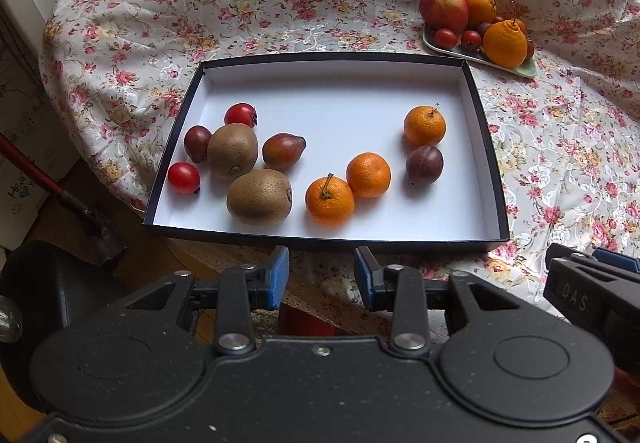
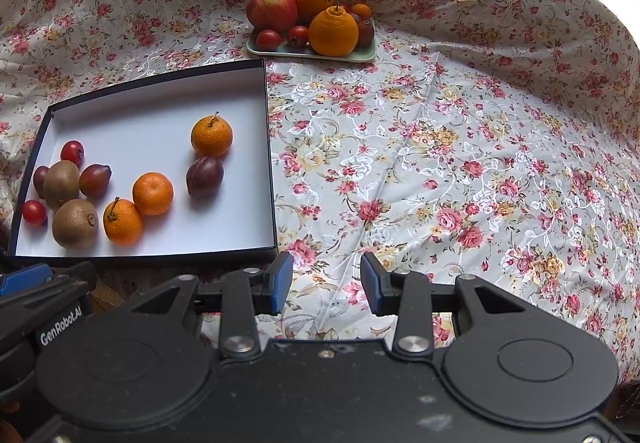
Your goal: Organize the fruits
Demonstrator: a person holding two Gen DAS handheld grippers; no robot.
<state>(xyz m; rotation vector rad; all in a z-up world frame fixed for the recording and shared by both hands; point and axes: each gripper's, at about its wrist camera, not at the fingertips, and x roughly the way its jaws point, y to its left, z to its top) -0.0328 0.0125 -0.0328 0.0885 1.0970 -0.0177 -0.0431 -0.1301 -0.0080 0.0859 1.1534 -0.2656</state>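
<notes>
inventory from my seat at the remote end. left gripper (image 1: 321, 277): jaws parted, nothing between them, hanging just short of the near wall of the box (image 1: 486, 147). right gripper (image 2: 326, 285): same gap, also empty, over bare floral tablecloth (image 2: 460, 163) to the right of the box.

box, dark outside, white inside, on the table, contents:
- two kiwis (image 1: 259, 196), touching, left half
- two cherry tomatoes (image 1: 183, 178), one near the front left wall, one further back
- dark reddish pear-shaped fruits (image 1: 283, 150) beside the kiwis, exact kind i cannot tell
- two mandarins (image 1: 329, 200) touching near the middle, a third mandarin (image 1: 424, 125) at right
- one plum (image 1: 424, 165) just in front of that third mandarin

green plate (image 2: 360, 55), beyond the box, holding:
- one apple (image 2: 272, 9)
- large knobbed orange (image 2: 333, 31), another orange behind it
- cherry tomatoes and small dark fruits, count unclear

judgement: roughly halfway. the box is loosely grouped by kind, though the plum and third mandarin sit apart from their fellows. the plate's load remains to be carried over.
</notes>
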